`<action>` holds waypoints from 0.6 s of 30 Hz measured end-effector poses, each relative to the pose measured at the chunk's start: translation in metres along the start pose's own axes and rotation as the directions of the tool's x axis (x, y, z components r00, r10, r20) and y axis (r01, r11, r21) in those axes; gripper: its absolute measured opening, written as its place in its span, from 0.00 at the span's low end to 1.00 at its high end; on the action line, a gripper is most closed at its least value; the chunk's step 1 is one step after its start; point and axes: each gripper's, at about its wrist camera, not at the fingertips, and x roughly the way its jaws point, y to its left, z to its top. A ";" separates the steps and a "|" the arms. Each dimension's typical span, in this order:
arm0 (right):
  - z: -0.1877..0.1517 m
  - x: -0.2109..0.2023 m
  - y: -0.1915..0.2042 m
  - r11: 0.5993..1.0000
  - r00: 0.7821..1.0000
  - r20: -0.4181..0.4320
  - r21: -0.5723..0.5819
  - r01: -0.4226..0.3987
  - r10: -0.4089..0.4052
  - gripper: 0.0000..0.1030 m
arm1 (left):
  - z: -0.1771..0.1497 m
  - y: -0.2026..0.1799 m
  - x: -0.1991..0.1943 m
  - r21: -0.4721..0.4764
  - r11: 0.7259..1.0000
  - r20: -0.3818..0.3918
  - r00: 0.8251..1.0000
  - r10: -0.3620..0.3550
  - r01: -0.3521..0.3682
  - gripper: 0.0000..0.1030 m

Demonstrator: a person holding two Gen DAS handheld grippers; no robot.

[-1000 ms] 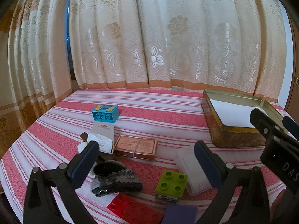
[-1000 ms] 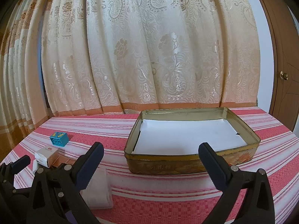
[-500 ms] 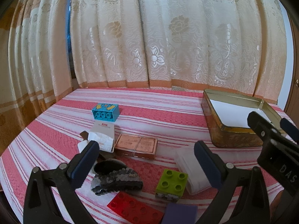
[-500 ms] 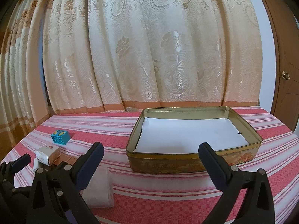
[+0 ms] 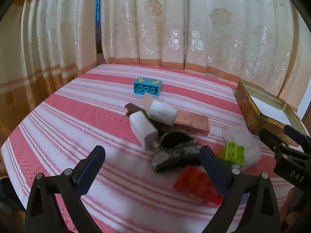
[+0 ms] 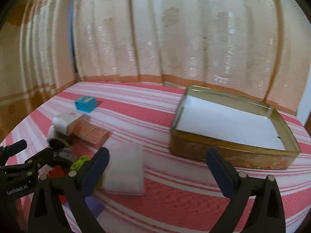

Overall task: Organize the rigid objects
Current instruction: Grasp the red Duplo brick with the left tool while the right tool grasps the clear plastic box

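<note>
Rigid objects are being hovered over by both grippers, nothing gripped. The left gripper point(image 5: 151, 163) is being held wide open above the striped tablecloth point(image 5: 77, 120), with the right gripper point(image 6: 156, 165) spread just as wide, empty too. Just past the left jaws, a blurry cluster is being seen: red studded brick point(image 5: 196, 182), lime brick point(image 5: 234, 152), dark glittery piece point(image 5: 175, 153), flat copper-coloured box point(image 5: 191, 122), white carton point(image 5: 162, 111). A frosted plastic case point(image 6: 124, 171) is lying beside the gold metal tin point(image 6: 276, 155), which is lined with white. A cyan brick point(image 5: 147, 88) is sitting farther back, apart.
</note>
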 end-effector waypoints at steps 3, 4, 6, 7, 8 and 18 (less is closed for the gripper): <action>-0.002 0.008 0.009 0.998 0.999 -0.033 -0.040 -0.041 0.040 0.91 | -0.007 0.003 -0.002 0.021 1.000 -0.006 1.000 0.018 -0.018 0.96; -0.003 0.010 0.011 0.997 0.997 -0.049 -0.052 -0.058 0.055 0.88 | -0.009 0.003 -0.002 0.036 0.999 -0.012 1.000 0.016 -0.016 0.95; -0.003 0.015 0.013 0.995 0.994 -0.079 -0.062 -0.076 0.071 0.81 | -0.013 0.003 -0.002 0.063 0.998 -0.029 1.000 0.009 -0.007 0.90; -0.004 0.017 0.013 0.995 0.993 -0.097 -0.061 -0.080 0.074 0.80 | -0.016 0.003 -0.004 0.076 0.997 -0.042 0.999 -0.001 0.004 0.90; -0.004 0.021 0.012 0.994 0.990 -0.116 -0.058 -0.090 0.083 0.80 | -0.016 0.003 -0.004 0.080 0.997 -0.049 0.999 -0.008 0.012 0.90; -0.012 0.045 0.026 0.974 0.946 -0.281 -0.108 -0.199 0.162 0.56 | -0.016 -0.024 -0.010 0.137 0.979 -0.107 0.985 -0.137 0.151 0.90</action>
